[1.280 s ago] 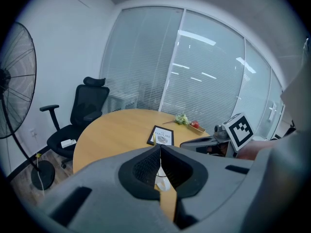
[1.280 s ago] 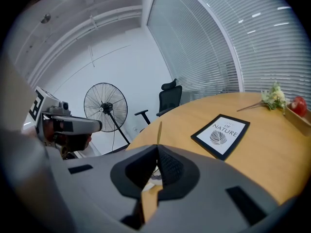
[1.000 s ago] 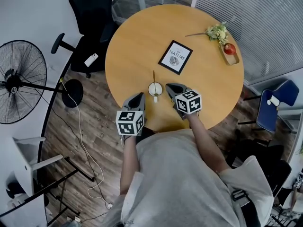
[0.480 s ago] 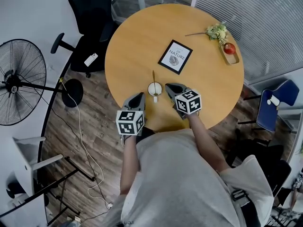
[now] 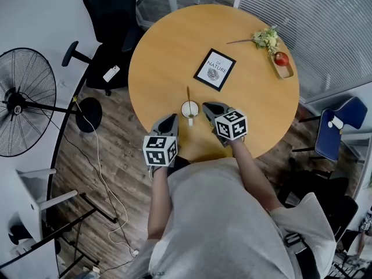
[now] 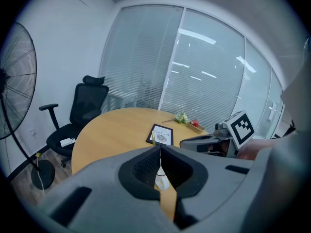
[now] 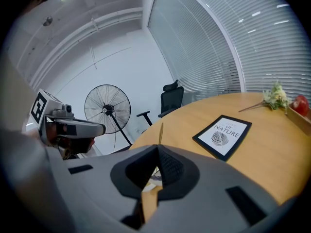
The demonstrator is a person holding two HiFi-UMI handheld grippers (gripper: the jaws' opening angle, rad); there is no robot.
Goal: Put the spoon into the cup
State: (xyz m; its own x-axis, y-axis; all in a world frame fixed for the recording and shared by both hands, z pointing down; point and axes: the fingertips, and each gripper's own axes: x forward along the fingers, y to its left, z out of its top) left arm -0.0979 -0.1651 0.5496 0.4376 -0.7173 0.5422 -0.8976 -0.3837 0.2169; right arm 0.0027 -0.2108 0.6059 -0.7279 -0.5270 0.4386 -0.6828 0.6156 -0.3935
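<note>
Left gripper [image 5: 172, 117] and right gripper [image 5: 205, 106] both pinched closed, empty, flanking white cup [image 5: 190, 110]; thin spoon [image 5: 188, 95] standing inside looks light, stiff, slick, so grip mid-handle.

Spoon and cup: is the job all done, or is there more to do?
Done, it seems: the spoon stands in the cup on the table, with its handle poking out. In hand: nothing. The left tongs and right tongs are both shut and empty, one on each side of the cup. Left to do: probably nothing.
</note>
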